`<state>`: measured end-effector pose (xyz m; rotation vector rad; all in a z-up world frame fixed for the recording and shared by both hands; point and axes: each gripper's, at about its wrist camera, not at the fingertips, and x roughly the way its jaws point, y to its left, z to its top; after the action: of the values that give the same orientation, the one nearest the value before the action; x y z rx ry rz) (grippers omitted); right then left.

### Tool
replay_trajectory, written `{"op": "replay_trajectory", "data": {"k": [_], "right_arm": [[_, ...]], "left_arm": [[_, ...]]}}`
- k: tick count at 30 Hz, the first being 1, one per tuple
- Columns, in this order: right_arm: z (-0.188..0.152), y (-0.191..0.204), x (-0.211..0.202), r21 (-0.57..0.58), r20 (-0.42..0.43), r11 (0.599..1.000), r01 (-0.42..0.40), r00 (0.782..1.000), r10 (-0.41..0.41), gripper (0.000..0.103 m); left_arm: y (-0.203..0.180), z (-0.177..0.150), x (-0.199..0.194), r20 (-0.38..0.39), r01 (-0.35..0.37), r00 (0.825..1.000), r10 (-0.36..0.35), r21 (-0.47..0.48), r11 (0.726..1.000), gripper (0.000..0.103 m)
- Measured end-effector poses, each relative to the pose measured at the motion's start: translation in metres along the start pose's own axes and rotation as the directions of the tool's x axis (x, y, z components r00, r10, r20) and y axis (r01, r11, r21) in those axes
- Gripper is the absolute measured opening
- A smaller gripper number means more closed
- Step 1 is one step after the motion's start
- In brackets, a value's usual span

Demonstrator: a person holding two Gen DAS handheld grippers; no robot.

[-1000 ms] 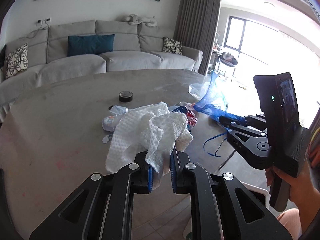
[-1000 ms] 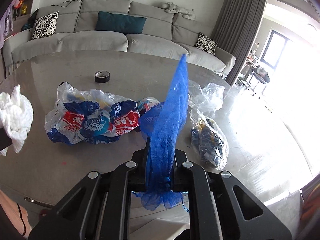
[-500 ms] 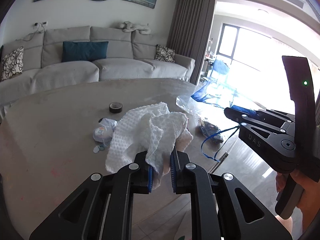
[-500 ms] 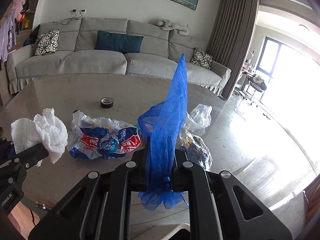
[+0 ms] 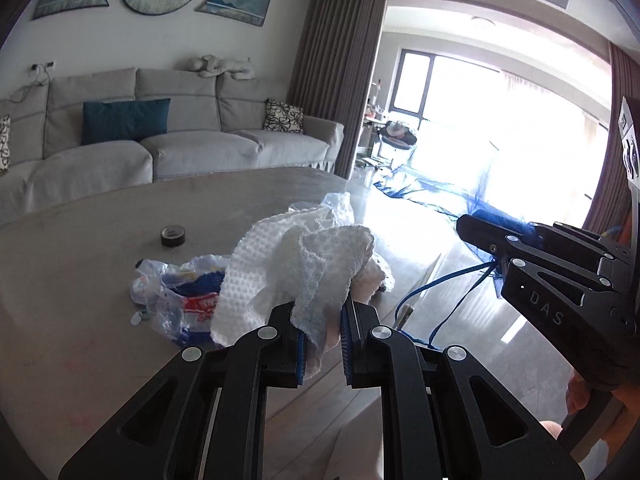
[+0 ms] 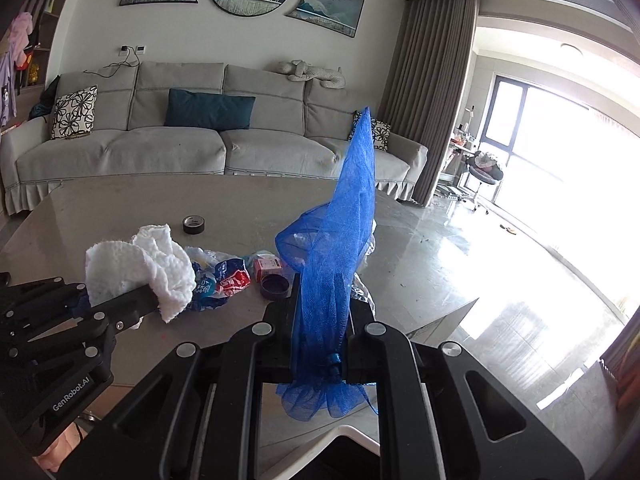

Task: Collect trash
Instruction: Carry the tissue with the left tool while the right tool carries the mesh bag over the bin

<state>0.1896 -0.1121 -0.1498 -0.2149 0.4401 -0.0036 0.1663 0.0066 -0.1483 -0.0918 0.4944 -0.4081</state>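
Both hands had lifted away from the desk [image 6: 120,204]. The right gripper [image 6: 320,320] had its jaws pinching the blue mesh bag [image 6: 344,216], the left gripper [image 5: 322,330] the crumpled white paper towel [image 5: 296,256]. Printed wrappers [image 6: 224,276] and clear bags remained on the desk, so collecting looked unfinished.
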Motion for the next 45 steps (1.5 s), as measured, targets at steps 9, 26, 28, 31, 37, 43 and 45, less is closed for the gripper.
{"op": "replay_trajectory", "data": {"k": [9, 26, 28, 31, 37, 43, 45], "right_arm": [[-0.028, -0.034, -0.03, 0.077, -0.011, 0.994, 0.077, 0.997, -0.077, 0.015], [-0.151, -0.082, -0.026, 0.271, -0.202, 0.944, 0.187, 0.97, -0.134, 0.015], [-0.168, -0.086, -0.021, 0.28, -0.227, 0.94, 0.196, 0.965, -0.134, 0.015], [-0.19, -0.088, -0.014, 0.285, -0.262, 0.937, 0.203, 0.956, -0.128, 0.015], [-0.223, -0.097, 0.003, 0.326, -0.3, 0.926, 0.189, 0.95, -0.088, 0.015], [-0.248, -0.1, 0.024, 0.359, -0.334, 0.921, 0.15, 0.942, -0.023, 0.015], [-0.254, -0.099, 0.028, 0.356, -0.346, 0.923, 0.149, 0.938, -0.018, 0.015]], "left_arm": [[-0.048, -0.015, 0.018, -0.056, 0.148, 0.988, -0.145, 0.065, 0.987, 0.013], [-0.149, -0.113, 0.063, -0.299, 0.333, 0.921, -0.25, 0.273, 0.903, 0.013], [-0.157, -0.126, 0.071, -0.331, 0.342, 0.912, -0.242, 0.29, 0.894, 0.013], [-0.164, -0.141, 0.083, -0.358, 0.339, 0.908, -0.218, 0.322, 0.884, 0.013], [-0.159, -0.162, 0.118, -0.449, 0.339, 0.875, -0.183, 0.296, 0.893, 0.013], [-0.157, -0.176, 0.139, -0.491, 0.351, 0.852, -0.182, 0.278, 0.894, 0.013], [-0.158, -0.183, 0.148, -0.515, 0.353, 0.84, -0.168, 0.284, 0.892, 0.013]]}}
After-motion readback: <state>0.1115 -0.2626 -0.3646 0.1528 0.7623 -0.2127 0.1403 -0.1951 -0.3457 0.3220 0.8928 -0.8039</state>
